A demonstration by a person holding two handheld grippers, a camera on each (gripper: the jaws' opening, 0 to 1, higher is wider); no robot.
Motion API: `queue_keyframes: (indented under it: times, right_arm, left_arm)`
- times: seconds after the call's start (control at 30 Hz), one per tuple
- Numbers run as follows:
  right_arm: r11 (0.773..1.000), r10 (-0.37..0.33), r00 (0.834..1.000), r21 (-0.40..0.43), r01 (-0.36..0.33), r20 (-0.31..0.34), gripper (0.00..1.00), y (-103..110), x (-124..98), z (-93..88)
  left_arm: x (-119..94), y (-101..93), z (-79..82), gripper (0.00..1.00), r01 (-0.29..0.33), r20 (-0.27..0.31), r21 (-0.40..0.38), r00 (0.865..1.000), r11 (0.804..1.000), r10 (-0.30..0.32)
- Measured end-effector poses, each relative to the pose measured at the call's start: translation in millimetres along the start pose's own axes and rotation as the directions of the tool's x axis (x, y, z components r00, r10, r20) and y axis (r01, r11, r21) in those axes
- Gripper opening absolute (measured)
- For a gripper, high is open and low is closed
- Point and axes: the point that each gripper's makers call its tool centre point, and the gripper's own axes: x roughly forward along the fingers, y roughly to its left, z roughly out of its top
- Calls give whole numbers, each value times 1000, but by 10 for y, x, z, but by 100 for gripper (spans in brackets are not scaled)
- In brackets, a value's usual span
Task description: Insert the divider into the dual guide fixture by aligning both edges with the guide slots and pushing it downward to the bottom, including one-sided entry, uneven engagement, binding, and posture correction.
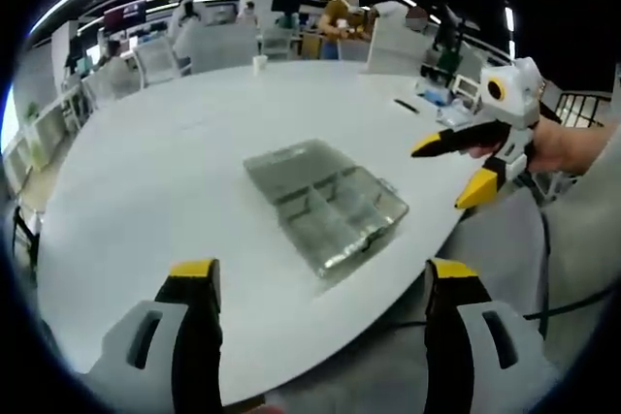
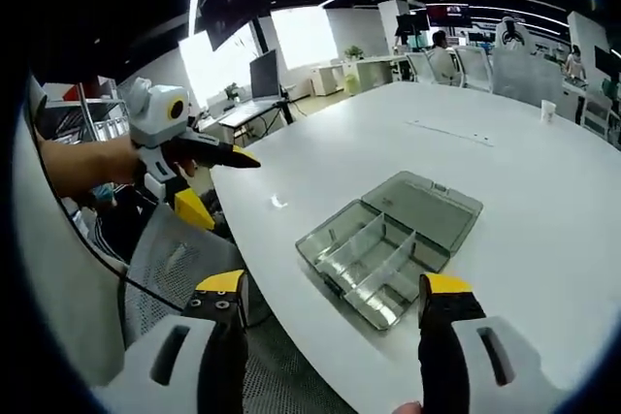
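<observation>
Broadly, a big pale round counter [image 1: 194, 143] takes up the middle of an open office, with chairs and desks at its far side. Near its edge, in front of the person, sits a clear plastic compartment box [image 2: 388, 249] with its lid [image 2: 432, 203] swung open and lying flat beside the tray. This looks to be the guide fixture. Thin partitions [image 2: 374, 254] stand inside the tray; from here I cannot tell whether any of them is the divider to be fitted, or whether one sits loose or half-seated.

The left gripper [image 2: 218, 181] hangs off the counter's edge, well apart from the box, its yellow-tipped jaws spread with nothing between them. The right gripper [image 1: 456, 172] hovers on the other side, also clear of the box, jaws released and empty. A hand [image 1: 558, 147] shows behind it.

By my reckoning the work has hardly begun: nothing is grasped, and neither gripper touches the box. Picking up the divider, lining both edges with the slots and pressing it to the bottom all remain to do.
</observation>
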Motion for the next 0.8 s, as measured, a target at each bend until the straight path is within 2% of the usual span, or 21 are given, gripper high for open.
queue_keyframes:
  times: [0.4, 0.8]
  right_arm:
    - [1000, -21, 1000, 10, 21, -1, 69, -49, -26, -13]
    - [998, -59, 998, 23, 59, -24, 71, -122, -62, -95]
  left_arm:
    - [0, 33, -15, 85, -11, -16, 33, 1000, 999, 11]
    - [1, 94, -104, 83, -15, -53, 90, 998, 996, 20]
